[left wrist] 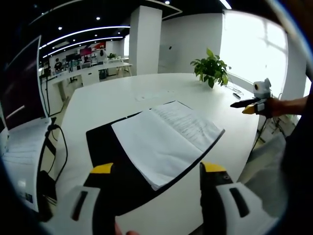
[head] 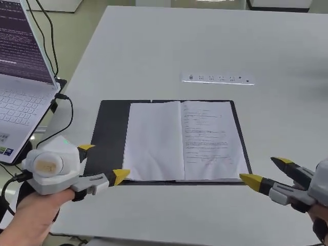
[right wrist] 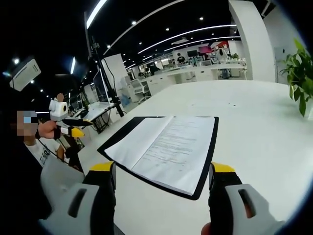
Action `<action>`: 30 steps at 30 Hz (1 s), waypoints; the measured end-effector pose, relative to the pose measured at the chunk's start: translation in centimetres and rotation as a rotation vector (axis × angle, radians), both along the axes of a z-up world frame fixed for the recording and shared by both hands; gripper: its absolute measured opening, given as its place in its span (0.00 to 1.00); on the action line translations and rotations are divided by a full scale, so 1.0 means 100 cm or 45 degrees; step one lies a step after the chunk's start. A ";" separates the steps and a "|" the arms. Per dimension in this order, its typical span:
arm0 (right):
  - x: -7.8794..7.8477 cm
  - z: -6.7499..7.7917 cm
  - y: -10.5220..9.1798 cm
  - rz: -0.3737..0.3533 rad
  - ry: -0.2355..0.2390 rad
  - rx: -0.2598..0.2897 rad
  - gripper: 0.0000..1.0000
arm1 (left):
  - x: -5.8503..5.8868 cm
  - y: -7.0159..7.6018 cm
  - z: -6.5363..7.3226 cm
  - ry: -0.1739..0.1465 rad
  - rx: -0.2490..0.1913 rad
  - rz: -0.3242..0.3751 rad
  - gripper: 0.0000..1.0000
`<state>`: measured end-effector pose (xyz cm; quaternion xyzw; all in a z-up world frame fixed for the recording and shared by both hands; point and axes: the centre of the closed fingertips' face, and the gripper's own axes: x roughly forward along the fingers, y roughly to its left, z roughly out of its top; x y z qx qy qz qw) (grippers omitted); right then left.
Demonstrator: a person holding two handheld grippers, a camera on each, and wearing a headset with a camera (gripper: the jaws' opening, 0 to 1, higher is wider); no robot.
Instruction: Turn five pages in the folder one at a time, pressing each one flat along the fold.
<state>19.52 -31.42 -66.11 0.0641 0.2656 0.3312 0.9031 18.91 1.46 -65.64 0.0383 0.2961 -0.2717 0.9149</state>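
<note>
A black folder [head: 110,130] lies open on the white table, with a blank white page [head: 154,141] on its left side and a printed page [head: 210,138] on its right. My left gripper [head: 102,161] hovers open just off the folder's near left corner, nothing between its yellow-tipped fingers. My right gripper [head: 266,171] hovers open just off the near right corner, also with nothing in it. The left gripper view looks over the folder [left wrist: 105,147] from its near left corner, between the open gripper [left wrist: 157,169]. The right gripper view has the folder [right wrist: 203,166] ahead of the open gripper [right wrist: 163,167].
An open laptop [head: 20,77] with cables stands at the table's left edge. A flat socket strip [head: 218,78] lies beyond the folder. The near table edge runs just below both grippers. A potted plant [left wrist: 211,71] stands past the table.
</note>
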 end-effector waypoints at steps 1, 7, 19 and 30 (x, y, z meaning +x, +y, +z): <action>-0.001 0.000 0.000 0.001 -0.002 -0.004 0.78 | 0.000 0.000 0.000 -0.001 0.001 0.000 0.69; -0.002 0.001 -0.002 -0.018 -0.008 0.006 0.79 | 0.006 -0.004 0.003 -0.010 0.010 -0.008 0.69; -0.011 -0.001 0.000 -0.008 0.018 0.022 0.81 | 0.025 -0.027 0.010 -0.043 0.009 -0.067 0.69; -0.014 -0.003 -0.005 -0.024 0.024 0.039 0.82 | 0.040 -0.083 0.008 -0.048 0.007 -0.209 0.68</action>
